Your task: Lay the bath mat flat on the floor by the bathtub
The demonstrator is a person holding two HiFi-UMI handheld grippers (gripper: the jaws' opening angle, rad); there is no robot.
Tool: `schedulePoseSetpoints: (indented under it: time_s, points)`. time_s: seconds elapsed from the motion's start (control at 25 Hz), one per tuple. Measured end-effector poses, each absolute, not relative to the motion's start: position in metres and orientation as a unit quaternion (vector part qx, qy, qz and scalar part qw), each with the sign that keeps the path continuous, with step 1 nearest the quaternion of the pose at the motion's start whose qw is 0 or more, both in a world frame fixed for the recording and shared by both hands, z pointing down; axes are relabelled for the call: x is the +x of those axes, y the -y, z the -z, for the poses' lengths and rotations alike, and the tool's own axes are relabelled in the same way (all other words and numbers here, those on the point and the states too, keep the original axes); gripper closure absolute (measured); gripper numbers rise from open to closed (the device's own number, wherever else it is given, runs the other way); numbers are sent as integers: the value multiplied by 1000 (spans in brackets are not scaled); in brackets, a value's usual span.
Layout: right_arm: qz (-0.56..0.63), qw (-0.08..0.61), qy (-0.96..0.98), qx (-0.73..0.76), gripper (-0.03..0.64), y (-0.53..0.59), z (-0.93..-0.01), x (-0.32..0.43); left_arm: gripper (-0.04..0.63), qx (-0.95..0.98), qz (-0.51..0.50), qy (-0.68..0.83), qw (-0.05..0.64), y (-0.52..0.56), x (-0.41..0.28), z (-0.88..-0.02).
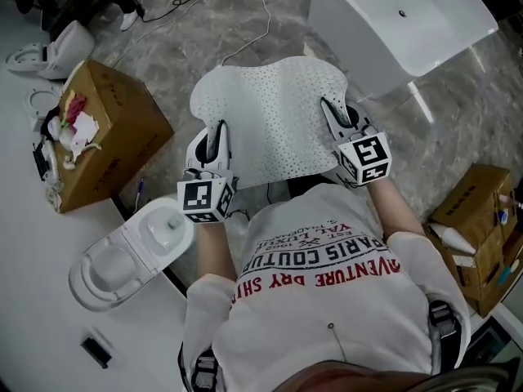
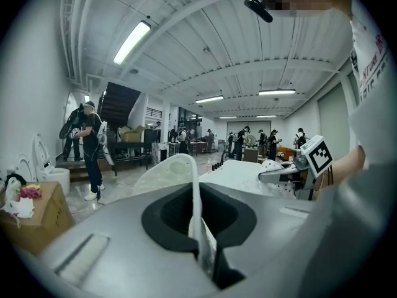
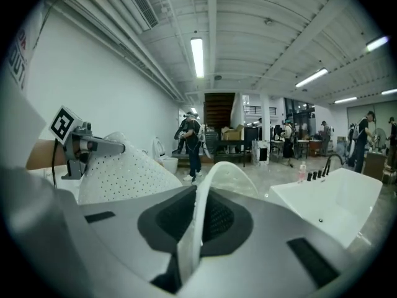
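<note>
A white perforated bath mat (image 1: 270, 117) hangs spread out in the air between both grippers, above the marbled floor. My left gripper (image 1: 217, 137) is shut on its left near edge; in the left gripper view the mat's edge (image 2: 195, 197) runs pinched between the jaws. My right gripper (image 1: 333, 114) is shut on the mat's right near edge, and the right gripper view shows the mat (image 3: 198, 219) clamped the same way. The white bathtub (image 1: 404, 19) stands at the upper right, just beyond the mat.
A cardboard box (image 1: 106, 133) with oddments stands at the left. A white toilet (image 1: 135, 247) sits below my left gripper, another toilet (image 1: 53, 51) at the far left. A second box (image 1: 482, 219) is at the right. Cables (image 1: 261, 15) cross the floor.
</note>
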State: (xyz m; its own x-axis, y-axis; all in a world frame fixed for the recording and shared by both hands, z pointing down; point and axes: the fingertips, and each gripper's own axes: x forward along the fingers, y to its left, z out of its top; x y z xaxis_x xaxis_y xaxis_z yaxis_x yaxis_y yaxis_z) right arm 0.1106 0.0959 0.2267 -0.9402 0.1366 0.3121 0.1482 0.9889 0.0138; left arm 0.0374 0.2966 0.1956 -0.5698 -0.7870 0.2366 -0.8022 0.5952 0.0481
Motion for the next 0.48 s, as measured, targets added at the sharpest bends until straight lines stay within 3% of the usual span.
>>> schedulePoseSetpoints:
  time_s: [0.48]
  points:
    - [-6,161,987,27,600,38,-224,17,577,523,-45,845,98,-156,-111,-186]
